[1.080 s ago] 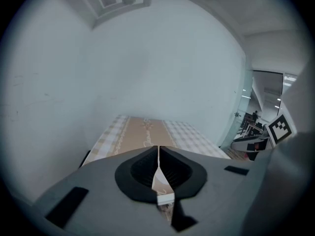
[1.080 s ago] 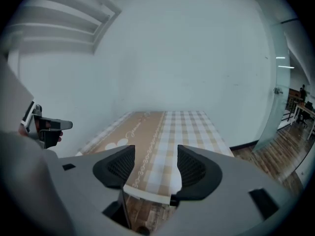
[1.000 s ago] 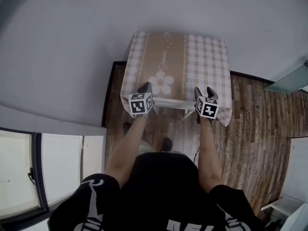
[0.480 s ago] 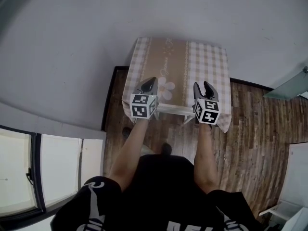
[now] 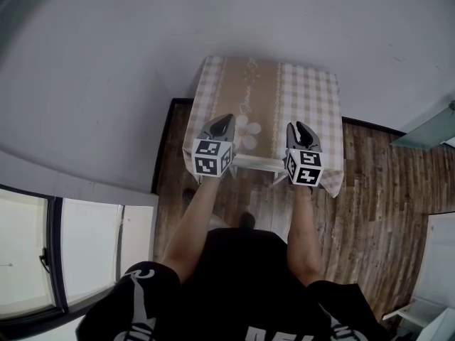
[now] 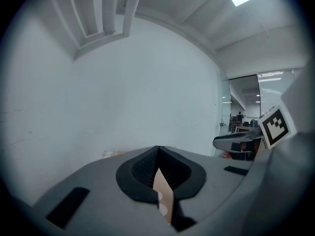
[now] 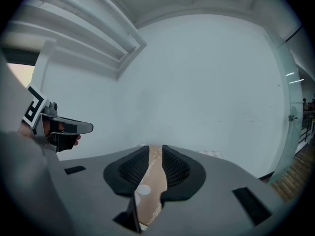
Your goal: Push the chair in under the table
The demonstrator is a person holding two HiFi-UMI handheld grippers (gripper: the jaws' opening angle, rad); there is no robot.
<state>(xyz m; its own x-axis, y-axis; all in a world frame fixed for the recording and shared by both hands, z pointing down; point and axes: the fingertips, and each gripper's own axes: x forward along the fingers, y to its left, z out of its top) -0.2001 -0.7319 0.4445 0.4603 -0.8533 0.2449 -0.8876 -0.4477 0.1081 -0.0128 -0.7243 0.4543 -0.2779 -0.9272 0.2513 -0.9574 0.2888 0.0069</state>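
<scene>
Both grippers are higher than a second ago, off the chair's back and out over the table (image 5: pixel 306 91). The left gripper (image 5: pixel 225 121) has its jaws together, tips meeting, nothing between them. The right gripper (image 5: pixel 298 126) has just been closing its jaws; a narrow gap remains and only the checked tablecloth (image 5: pixel 259 84) shows through it. The chair (image 5: pixel 254 163) sits behind and below both pairs of jaws, its white top rail at the table's near edge.

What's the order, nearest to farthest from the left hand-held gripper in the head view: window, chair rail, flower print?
1. flower print, on the cloth just right of the left hand-held gripper
2. chair rail, below-right, toward the person
3. window, far lower left
</scene>
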